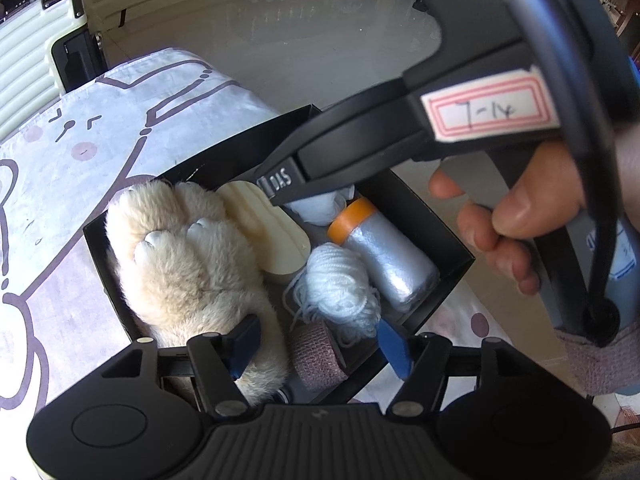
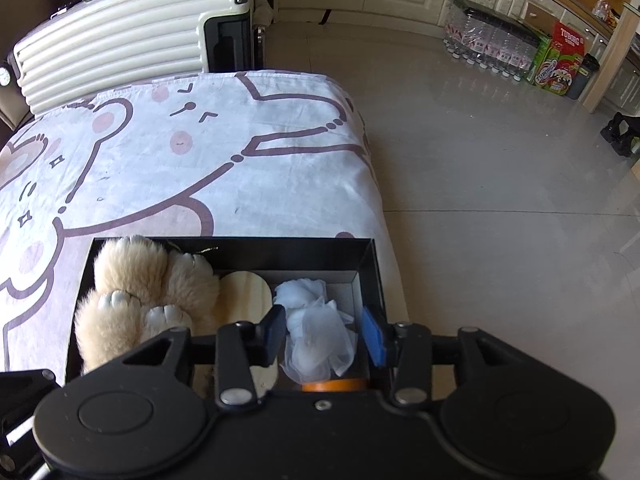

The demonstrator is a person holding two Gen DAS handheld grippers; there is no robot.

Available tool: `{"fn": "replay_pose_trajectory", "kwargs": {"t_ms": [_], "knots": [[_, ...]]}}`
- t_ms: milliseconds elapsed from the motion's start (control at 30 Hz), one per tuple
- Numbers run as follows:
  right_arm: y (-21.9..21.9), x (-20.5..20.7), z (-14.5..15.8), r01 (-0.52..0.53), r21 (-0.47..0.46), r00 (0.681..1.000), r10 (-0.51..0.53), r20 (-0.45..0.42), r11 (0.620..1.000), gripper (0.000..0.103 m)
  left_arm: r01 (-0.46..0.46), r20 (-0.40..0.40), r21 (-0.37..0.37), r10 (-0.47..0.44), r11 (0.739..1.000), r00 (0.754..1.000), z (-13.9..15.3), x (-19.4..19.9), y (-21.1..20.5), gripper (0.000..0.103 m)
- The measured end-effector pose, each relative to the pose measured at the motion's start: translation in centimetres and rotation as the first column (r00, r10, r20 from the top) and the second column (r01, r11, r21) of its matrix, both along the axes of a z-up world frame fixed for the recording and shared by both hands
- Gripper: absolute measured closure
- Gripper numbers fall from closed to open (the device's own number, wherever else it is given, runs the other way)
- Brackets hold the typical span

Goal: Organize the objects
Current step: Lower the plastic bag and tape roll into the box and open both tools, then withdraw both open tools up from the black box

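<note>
Both grippers hang released over the black box [image 2: 362, 256]: left gripper [image 1: 320, 344] above the brown tape roll [image 1: 316, 360] (nearer), right gripper [image 2: 324, 336] straddling white gauze [image 2: 316, 336].

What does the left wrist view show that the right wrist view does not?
Only the left wrist view: the yarn ball, the brown tape roll, the silver roll's body and the person's hand on the right gripper. Only the right wrist view: the right gripper, open around the white mesh. Both: the black box, the plush paw and the suitcase.
</note>
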State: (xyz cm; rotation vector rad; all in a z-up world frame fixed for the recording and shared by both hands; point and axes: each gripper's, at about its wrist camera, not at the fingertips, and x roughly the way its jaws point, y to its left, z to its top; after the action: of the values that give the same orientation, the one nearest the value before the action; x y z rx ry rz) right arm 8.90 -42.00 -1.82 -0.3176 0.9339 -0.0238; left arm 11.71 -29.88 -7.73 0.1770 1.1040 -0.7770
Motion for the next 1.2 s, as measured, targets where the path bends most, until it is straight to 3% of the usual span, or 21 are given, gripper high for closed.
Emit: {"fn": "replay_pose_trajectory", "kwargs": {"t_ms": [267, 700, 1200], "knots": [[-0.2, -0.6, 1.2, 0.010, 0.029, 1.000, -0.011, 0.020, 1.000, 0.060, -0.026, 0.048, -0.008, 0.026, 1.000, 0.998, 1.2, -0.5, 0.3, 0.027], [-0.5, -3.6, 4.3, 0.021, 0.087, 0.998, -0.026, 0.064, 0.996, 0.059, -0.103, 0.087, -0.035, 0.106, 0.994, 0.991, 3.5, -1.1, 1.9, 0.024], [-0.4, -8.8, 8.2, 0.007, 0.130, 0.990, -0.025, 0.136, 0.992, 0.057, -0.233, 0.146, -0.057, 0.239, 0.971, 0.960, 7.1, -3.2, 5.1, 0.020]]}}
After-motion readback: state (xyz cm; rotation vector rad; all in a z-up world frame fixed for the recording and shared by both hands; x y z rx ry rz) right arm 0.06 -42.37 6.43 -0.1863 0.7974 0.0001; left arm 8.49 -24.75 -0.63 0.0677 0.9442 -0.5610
